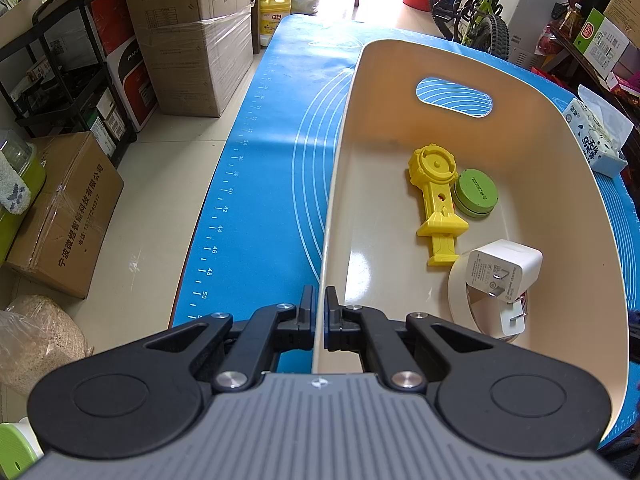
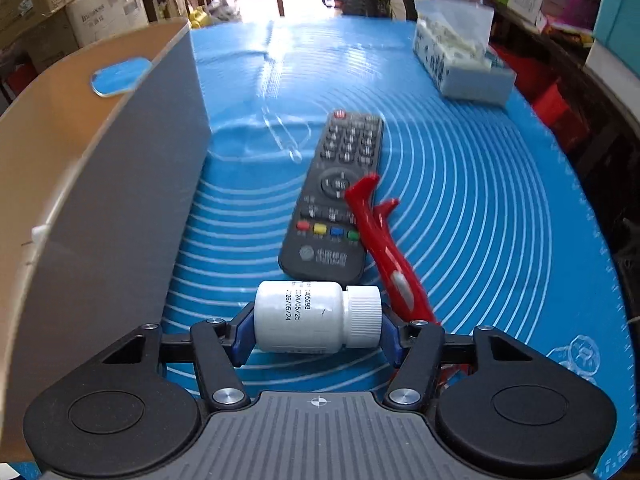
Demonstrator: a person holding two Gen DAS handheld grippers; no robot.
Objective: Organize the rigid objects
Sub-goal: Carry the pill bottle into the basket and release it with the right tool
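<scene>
My left gripper [image 1: 319, 304] is shut on the left rim of a cream bin [image 1: 400, 92] on a blue mat [image 1: 264, 184]. Inside the bin lie a yellow toy [image 1: 436, 200], a green round tin [image 1: 476, 194] and a white charger [image 1: 504, 270] on a white disc. My right gripper [image 2: 318, 326] is shut on a white pill bottle [image 2: 316, 320], held sideways above the mat, right of the bin's grey outer wall [image 2: 132, 184]. A black remote [image 2: 336, 192] and a red tool [image 2: 380, 240] lie on the mat beyond the bottle.
A tissue pack [image 2: 460, 60] sits at the mat's far right, also in the left wrist view [image 1: 596, 140]. Cardboard boxes [image 1: 64, 216], a black shelf [image 1: 68, 76] and a yellow jug [image 1: 274, 8] stand on the floor left of the table. A bicycle [image 1: 476, 12] stands behind.
</scene>
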